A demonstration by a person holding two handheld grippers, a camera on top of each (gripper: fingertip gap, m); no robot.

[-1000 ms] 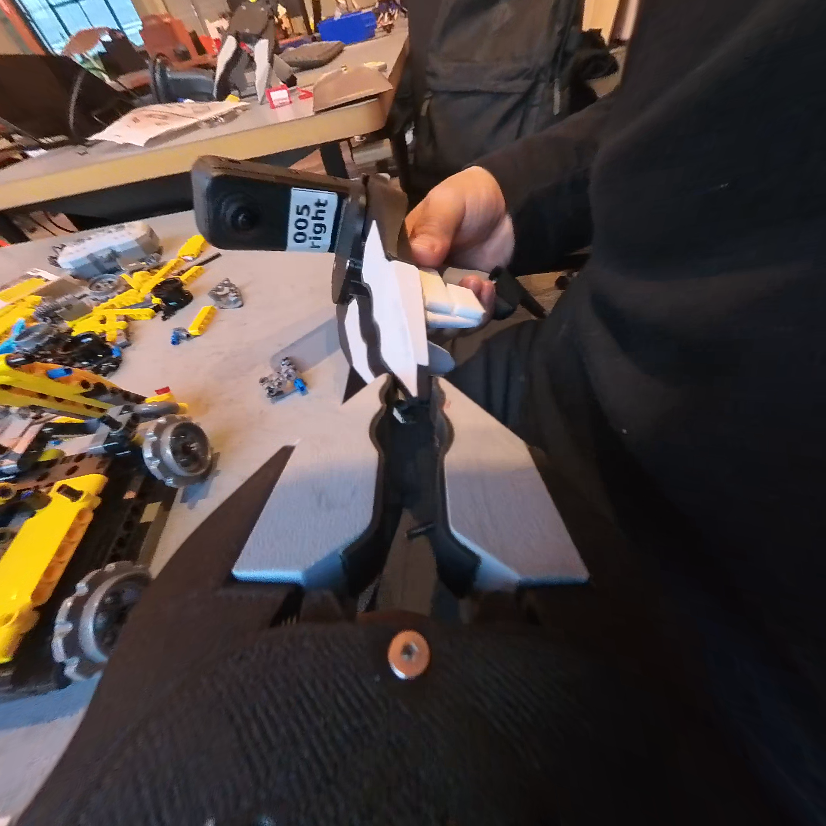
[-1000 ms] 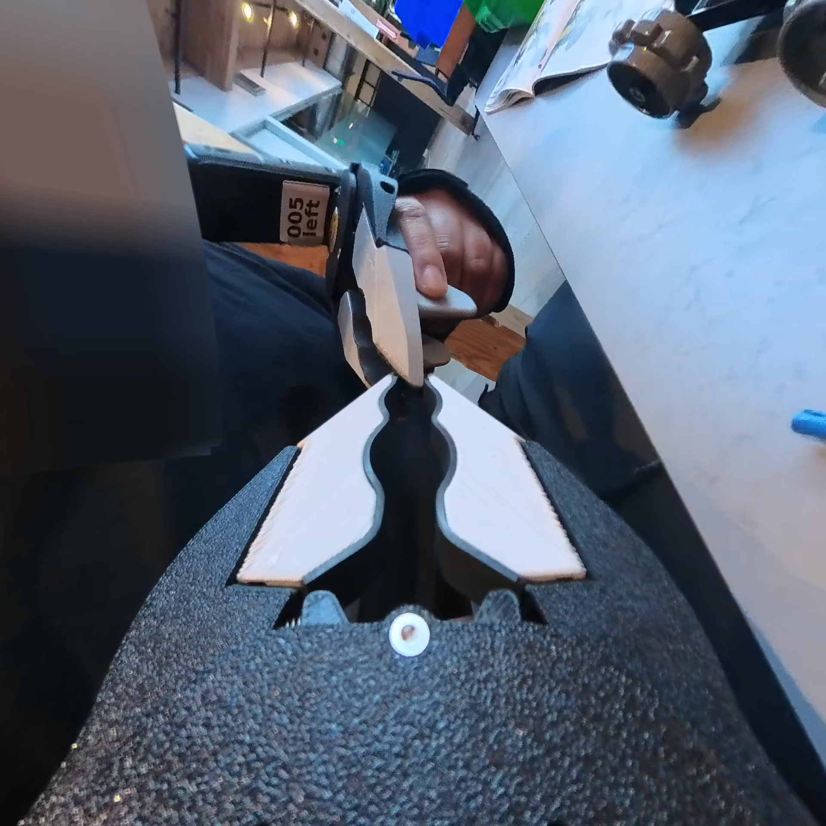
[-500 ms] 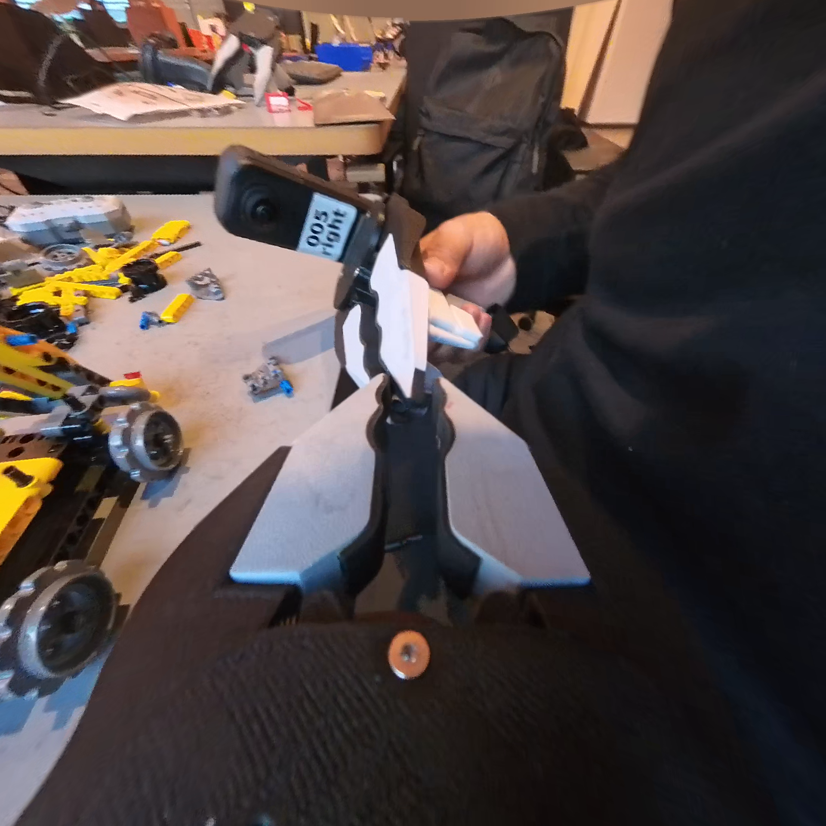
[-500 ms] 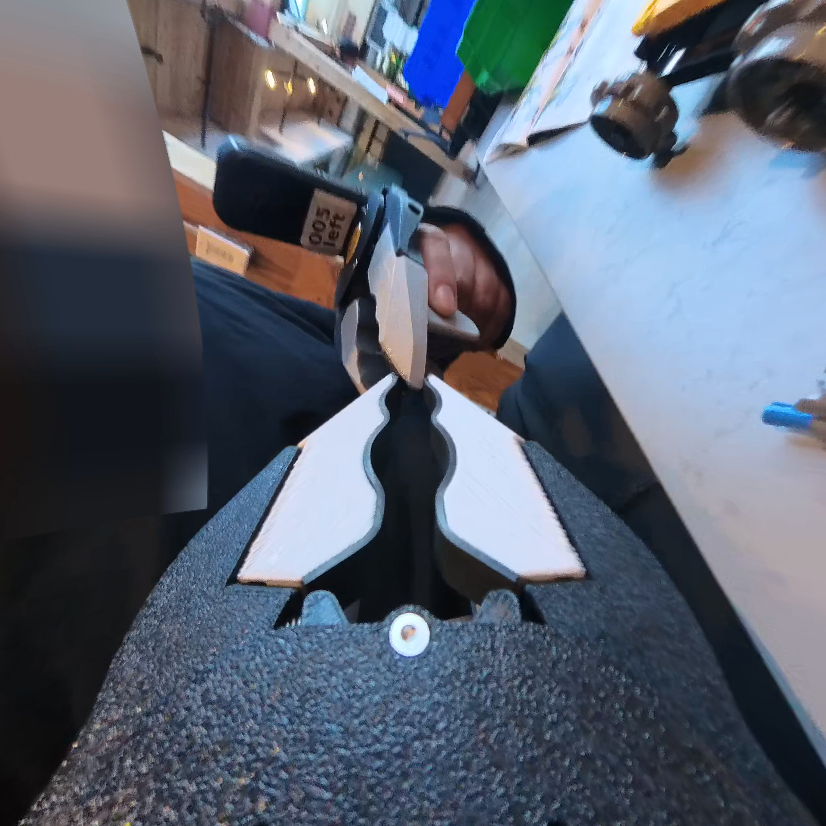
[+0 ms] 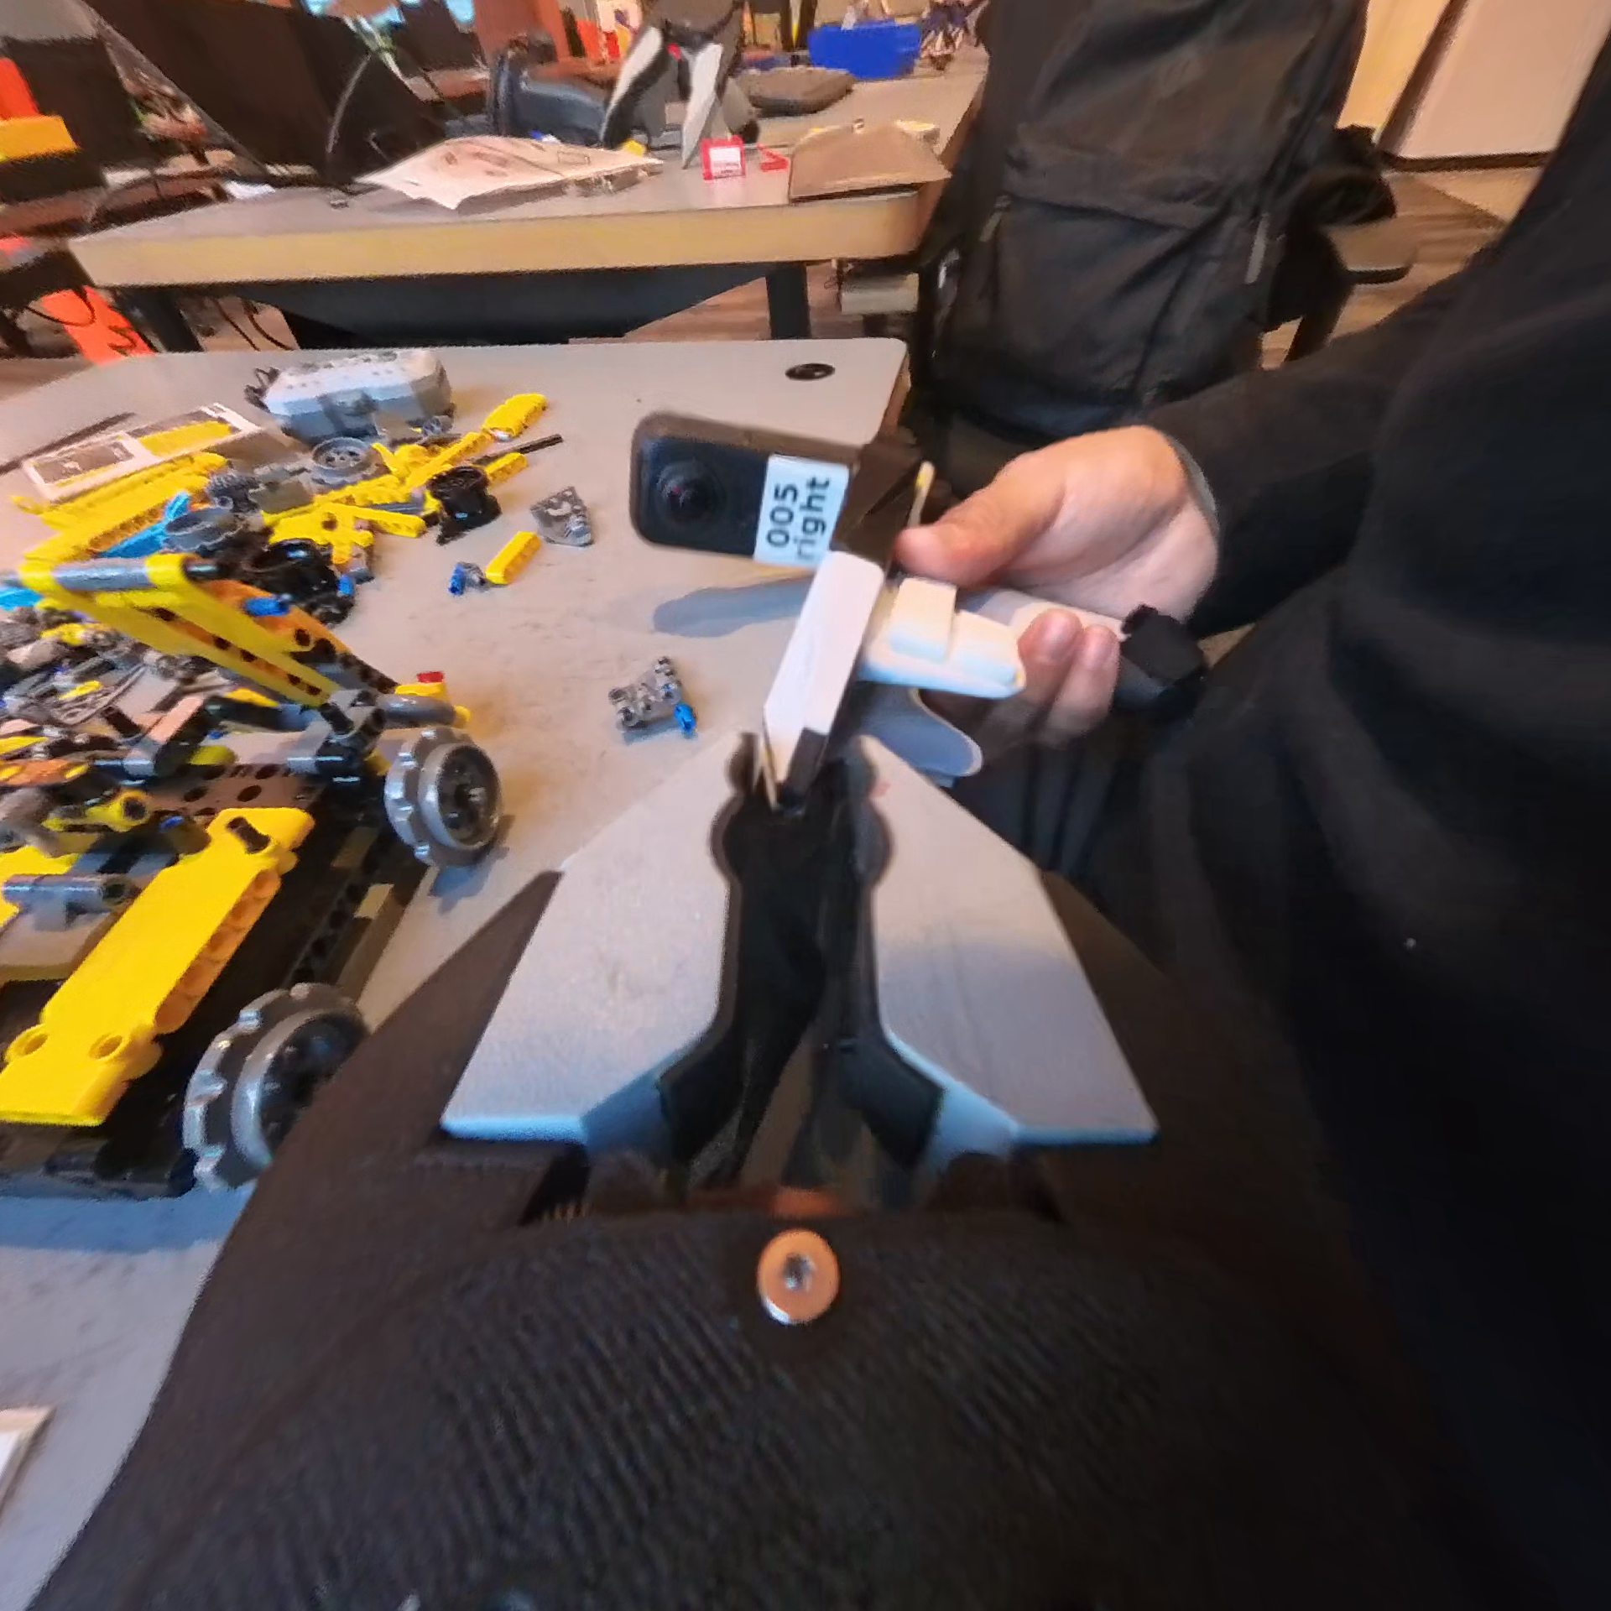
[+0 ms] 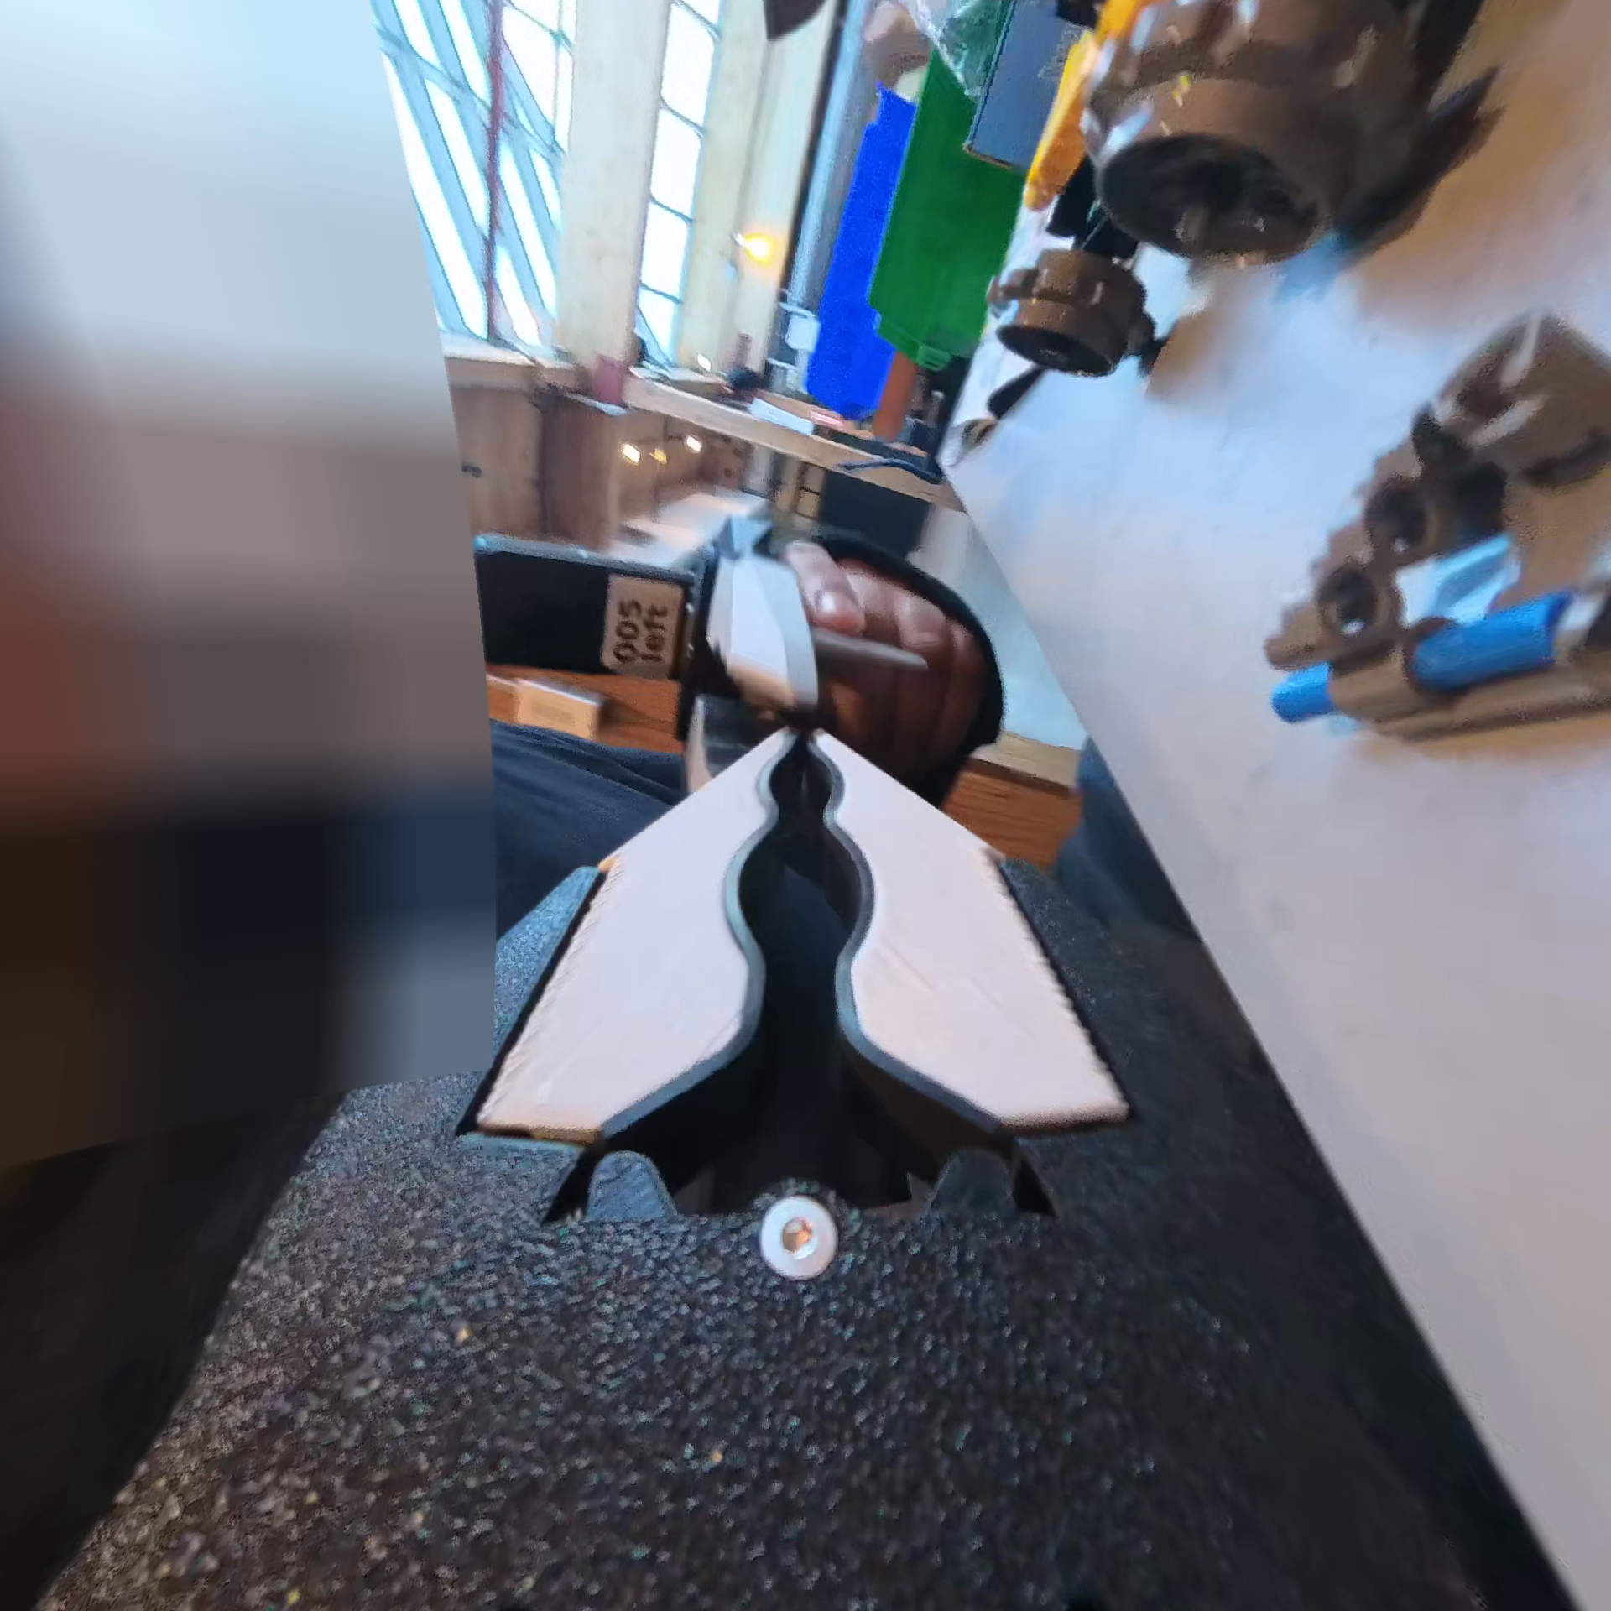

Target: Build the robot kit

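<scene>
Now | left gripper (image 5: pixel 789 767) closed | right gripper (image 6: pixel 798 741) closed | tips touching

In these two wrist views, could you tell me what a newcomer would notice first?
The two grippers meet tip to tip off the table's edge: the left gripper, shut, touches the right gripper, also shut. A hand holds the right one. To the left, on the table, lies a yellow brick vehicle with grey wheels amid loose parts.

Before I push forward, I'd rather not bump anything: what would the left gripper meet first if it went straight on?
The left gripper points at the right gripper, whose tip sits right at its own, so that comes first. They look touching or nearly so; depth is unclear. Both sets of jaws are shut and empty.
</scene>
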